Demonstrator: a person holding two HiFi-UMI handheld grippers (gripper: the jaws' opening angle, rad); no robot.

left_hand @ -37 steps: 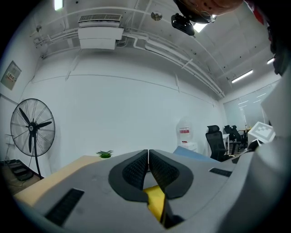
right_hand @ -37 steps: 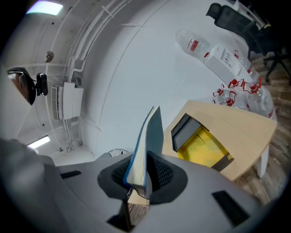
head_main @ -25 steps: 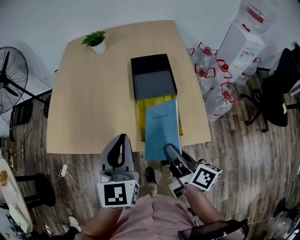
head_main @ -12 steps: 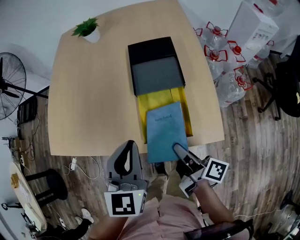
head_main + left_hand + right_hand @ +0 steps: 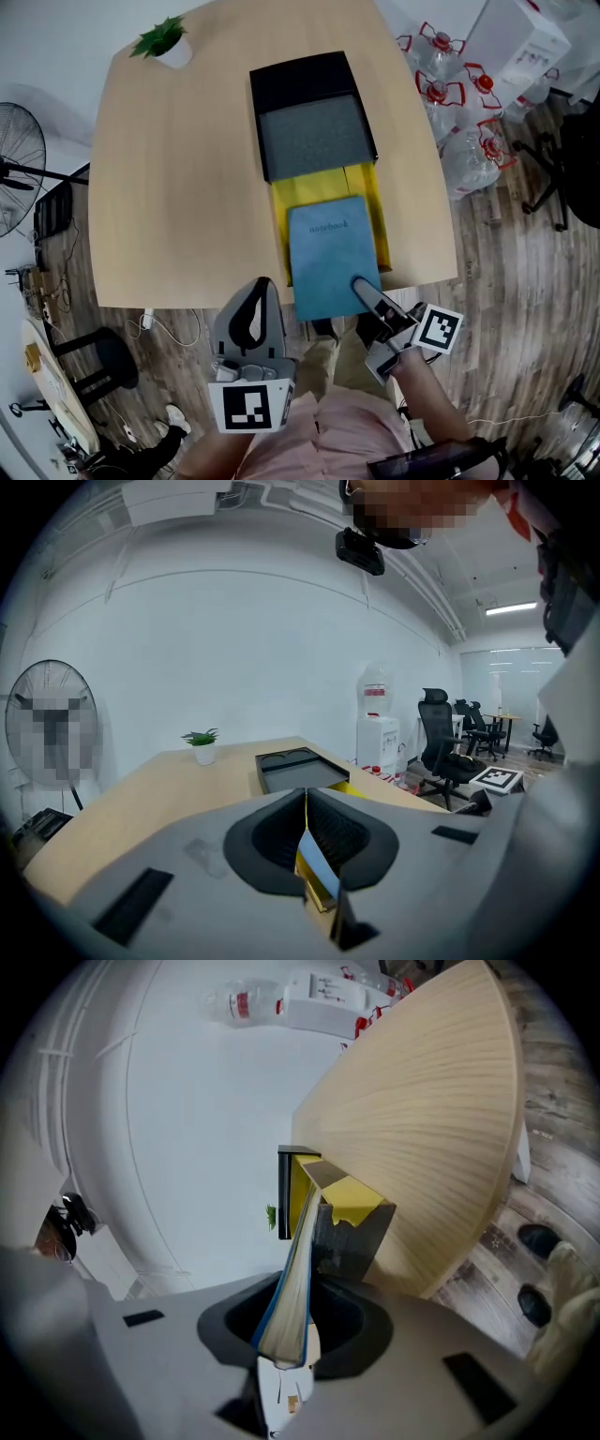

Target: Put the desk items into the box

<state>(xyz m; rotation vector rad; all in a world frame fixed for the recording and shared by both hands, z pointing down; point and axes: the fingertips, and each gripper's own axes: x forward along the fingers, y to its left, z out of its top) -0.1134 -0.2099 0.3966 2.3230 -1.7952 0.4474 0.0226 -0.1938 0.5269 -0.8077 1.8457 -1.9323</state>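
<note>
Where the floor shows at far left, a standing fan (image 5: 19, 173) is seen beside the wooden table (image 5: 178, 178), and a small potted plant (image 5: 161, 39) is set at the table's far left corner. Off the near edge, the left gripper (image 5: 260, 289) is held clenched and empty, its jaws pressed together along one seam in its own view (image 5: 306, 803), well apart from the desk items. Further right, a black tray (image 5: 314, 136) with a grey lining is laid toward the table's far side, and a yellow box (image 5: 371, 202) is placed just in front of it, touching it. A blue notebook (image 5: 330, 253) is held over the yellow box, its near end overhanging the table edge; whether it rests on the box cannot be told. The notebook's near edge (image 5: 286, 1307) is gripped by the right gripper (image 5: 361, 284), whose jaws are closed on both covers (image 5: 291, 1330). Water bottles (image 5: 450, 94) are stood on the floor at right.
</note>
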